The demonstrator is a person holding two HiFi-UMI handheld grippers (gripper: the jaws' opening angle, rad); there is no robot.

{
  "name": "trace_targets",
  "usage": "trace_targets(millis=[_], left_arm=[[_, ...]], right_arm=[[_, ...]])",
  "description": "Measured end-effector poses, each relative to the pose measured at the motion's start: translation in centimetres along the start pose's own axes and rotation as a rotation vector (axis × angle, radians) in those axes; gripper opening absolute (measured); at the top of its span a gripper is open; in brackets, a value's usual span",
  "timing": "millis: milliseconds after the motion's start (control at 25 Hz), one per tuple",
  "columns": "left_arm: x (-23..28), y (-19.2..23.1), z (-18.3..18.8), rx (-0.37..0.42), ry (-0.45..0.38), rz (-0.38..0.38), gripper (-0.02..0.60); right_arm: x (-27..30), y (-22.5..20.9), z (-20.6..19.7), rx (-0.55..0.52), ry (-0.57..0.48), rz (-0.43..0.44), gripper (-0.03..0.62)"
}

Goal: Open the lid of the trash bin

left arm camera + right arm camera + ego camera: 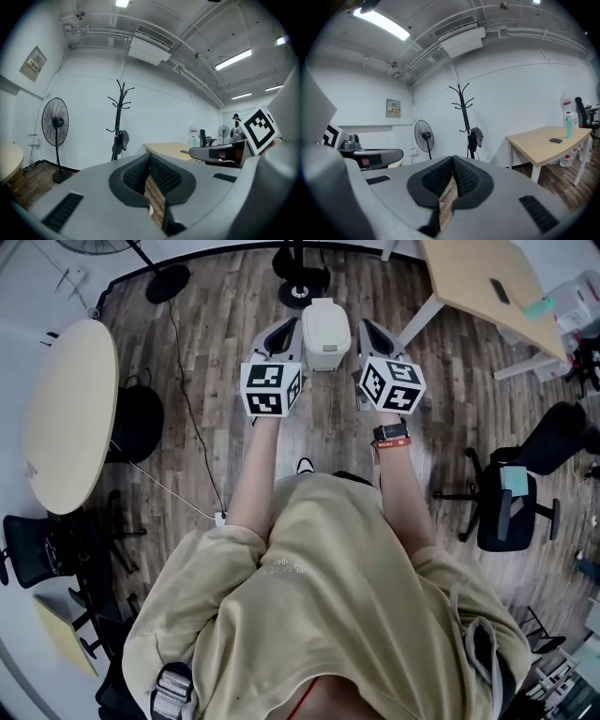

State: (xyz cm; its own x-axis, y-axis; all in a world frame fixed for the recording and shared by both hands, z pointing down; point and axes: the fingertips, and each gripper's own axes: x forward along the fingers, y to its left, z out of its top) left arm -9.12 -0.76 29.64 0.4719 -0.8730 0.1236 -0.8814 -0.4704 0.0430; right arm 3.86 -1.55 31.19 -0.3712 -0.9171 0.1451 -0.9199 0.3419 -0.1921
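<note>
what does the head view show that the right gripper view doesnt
Only the head view: the trash bin, lid down, the round table and the person's arms. Only the right gripper view: a close look at the right gripper, jaws shut on nothing, plus the ceiling light and the air conditioner. Both: the left gripper, the rectangular desk and the wood floor.
</note>
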Motion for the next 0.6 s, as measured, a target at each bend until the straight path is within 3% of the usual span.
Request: trace_targets(millis=[360,600], left_arm=[[2.4,4.5,-3.1,-0.023,0.013,-0.019,0.025],[6.4,5.8,-4.9,-0.045,0.032,-0.031,0.025]], right_arm=[[6.2,2.2,-4.9,-0.015,0.115,0.014,0.003],[10.4,-0.1,-6.5,-0.007,0.162,0.030,0.003]])
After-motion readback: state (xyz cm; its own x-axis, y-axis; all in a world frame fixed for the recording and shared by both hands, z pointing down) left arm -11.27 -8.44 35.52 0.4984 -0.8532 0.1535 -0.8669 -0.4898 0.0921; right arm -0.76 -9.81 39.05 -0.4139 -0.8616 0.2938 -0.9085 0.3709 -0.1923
